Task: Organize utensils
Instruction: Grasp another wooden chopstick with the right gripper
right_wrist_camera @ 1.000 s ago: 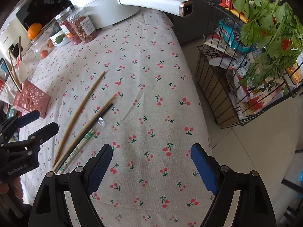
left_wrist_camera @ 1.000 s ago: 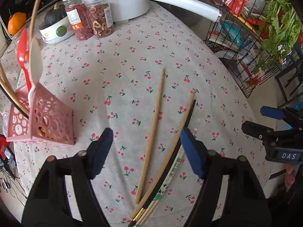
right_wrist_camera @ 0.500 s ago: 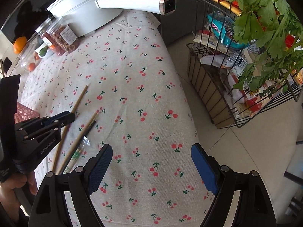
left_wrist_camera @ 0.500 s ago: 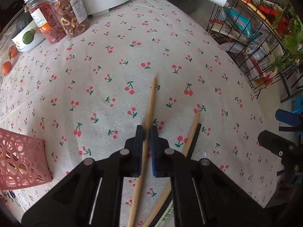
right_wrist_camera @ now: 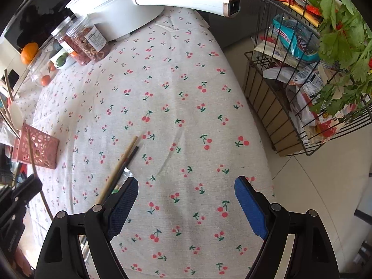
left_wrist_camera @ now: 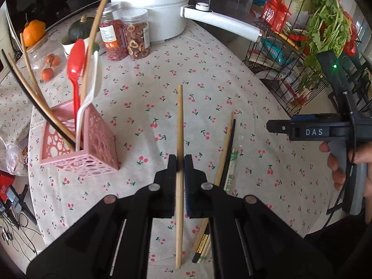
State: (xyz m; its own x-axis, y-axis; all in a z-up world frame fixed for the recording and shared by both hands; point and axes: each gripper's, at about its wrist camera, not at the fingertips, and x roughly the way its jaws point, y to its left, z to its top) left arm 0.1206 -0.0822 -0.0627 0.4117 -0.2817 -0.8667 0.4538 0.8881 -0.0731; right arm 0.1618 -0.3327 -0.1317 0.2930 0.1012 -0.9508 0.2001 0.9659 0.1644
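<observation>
My left gripper [left_wrist_camera: 179, 162] is shut on a long wooden chopstick [left_wrist_camera: 179, 125] and holds it lifted above the cherry-print tablecloth. A pink perforated utensil holder [left_wrist_camera: 93, 144] stands to its left, with a red spoon [left_wrist_camera: 74, 69], a white spoon and several chopsticks in it. More chopsticks, wooden, black and paper-wrapped [left_wrist_camera: 226, 148], lie on the cloth just to the right. My right gripper [right_wrist_camera: 186, 200] is open and empty over the cloth near the table's right edge; the lying chopsticks [right_wrist_camera: 121, 165] are at its left finger. The holder also shows in the right wrist view [right_wrist_camera: 37, 148].
A white pot [left_wrist_camera: 153, 2] with a long handle [left_wrist_camera: 223, 22] stands at the back, beside two clear jars [left_wrist_camera: 125, 37] of dried food. Fruit and a squash sit at the back left. A black wire rack [right_wrist_camera: 302, 88] of groceries and greens stands off the table's right edge.
My left gripper has closed on the wooden chopstick and lifted it off the cloth, pulling back. My right gripper has moved slightly and stays open.
</observation>
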